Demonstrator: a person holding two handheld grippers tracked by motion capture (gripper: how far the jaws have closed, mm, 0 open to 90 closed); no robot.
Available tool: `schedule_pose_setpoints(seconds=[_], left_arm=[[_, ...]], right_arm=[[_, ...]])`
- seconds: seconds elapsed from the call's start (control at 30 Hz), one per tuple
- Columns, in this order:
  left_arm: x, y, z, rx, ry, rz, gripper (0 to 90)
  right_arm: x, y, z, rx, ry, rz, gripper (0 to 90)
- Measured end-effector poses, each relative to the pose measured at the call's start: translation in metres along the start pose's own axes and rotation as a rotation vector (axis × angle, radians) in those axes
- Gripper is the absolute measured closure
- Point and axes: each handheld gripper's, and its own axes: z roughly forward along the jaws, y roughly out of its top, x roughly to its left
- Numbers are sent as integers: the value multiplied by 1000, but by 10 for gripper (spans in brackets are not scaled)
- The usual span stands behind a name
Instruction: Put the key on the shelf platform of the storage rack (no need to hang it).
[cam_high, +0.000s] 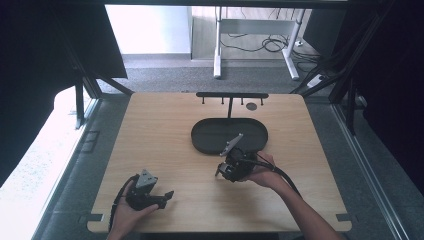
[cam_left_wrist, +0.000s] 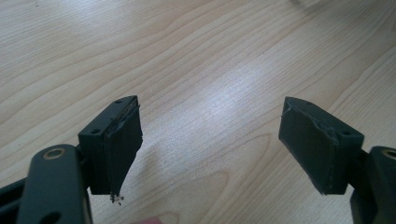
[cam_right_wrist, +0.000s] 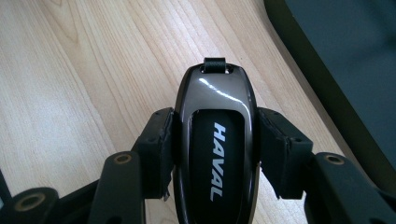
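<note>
A dark glossy car key fob (cam_right_wrist: 215, 140) with white HAVAL lettering sits between the jaws of my right gripper (cam_right_wrist: 215, 149), which is shut on it just above the wooden table (cam_high: 160, 150). In the high view the right gripper (cam_high: 223, 172) is just in front of the black oval tray (cam_high: 205, 135). A small loop (cam_right_wrist: 215, 64) tops the fob. My left gripper (cam_left_wrist: 210, 140) is open over bare wood with nothing between its pads (cam_left_wrist: 122, 140). It rests near the table's front left (cam_high: 162, 197).
The tray's dark rim (cam_right_wrist: 299, 51) runs along the right of the right gripper view. A black rack with hooks (cam_high: 231, 95) stands at the table's far edge, a small round disc (cam_high: 251, 106) beside it. Beyond the table stand a white desk frame and cables.
</note>
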Motion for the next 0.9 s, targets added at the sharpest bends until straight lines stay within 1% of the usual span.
schedule_pose_setpoints(seconds=[0.07,0.2,0.37,0.63,0.9], left_arm=[[0,0,1,8,1,-1,214],[-1,0,1,9,2,3,214],[0,0,2,11,3,-2,214],[-1,-1,4,26,2,0,212],[0,-1,4,27,4,-4,211]], right_arm=[[0,0,0,-2,1,-1,495],[0,0,-1,-1,0,5,495],[0,-1,-2,-1,-1,5,495],[1,-1,-2,-4,-1,2,495],[1,-1,-2,-6,0,-5,495]])
